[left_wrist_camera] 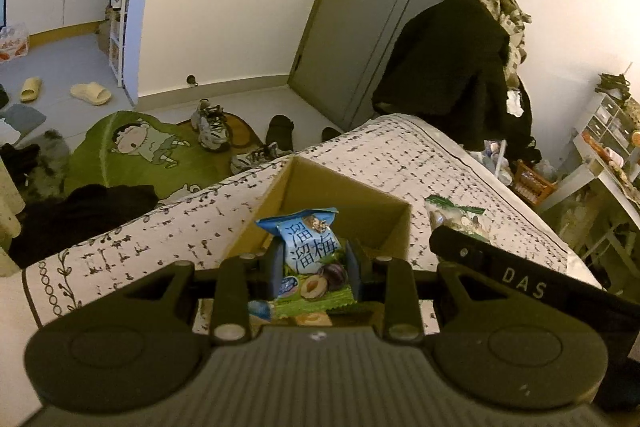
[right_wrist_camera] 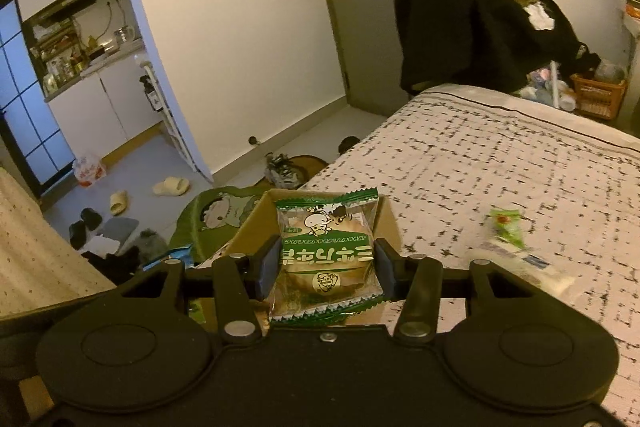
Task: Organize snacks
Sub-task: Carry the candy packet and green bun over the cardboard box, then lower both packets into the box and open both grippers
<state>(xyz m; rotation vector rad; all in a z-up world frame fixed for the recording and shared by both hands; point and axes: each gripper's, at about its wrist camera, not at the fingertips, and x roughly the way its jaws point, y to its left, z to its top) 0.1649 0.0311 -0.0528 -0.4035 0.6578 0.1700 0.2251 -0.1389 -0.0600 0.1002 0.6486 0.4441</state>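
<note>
Left wrist view: left gripper [left_wrist_camera: 315, 265] clenched on a blue plum-candy packet [left_wrist_camera: 311, 254], held above the open cardboard box [left_wrist_camera: 394, 225] that sits on the patterned bedspread [left_wrist_camera: 400, 155]. Right wrist view: right gripper [right_wrist_camera: 326, 263] clenched on a green-edged clear pastry packet [right_wrist_camera: 327, 255], also poised at the box [right_wrist_camera: 386, 227].

Risks, as judged:
1. Both grippers converge on 1 box mouth; the right gripper's body already crosses the left view, so a collision could knock a packet loose.
2. Packets are slick film, pinched at mid-body; a tilt could let 1 slide out short of the box.
3. Box rests on soft bedding near the bed's edge; a push on its wall may tip it toward the floor.

Around: 2 more loose snacks, a green one [right_wrist_camera: 506, 223] and a white one [right_wrist_camera: 520, 263], lie on the bedspread to the right, well apart from the box. Shoes [left_wrist_camera: 210, 125] and a green rug [left_wrist_camera: 132, 151] are on the floor below.
</note>
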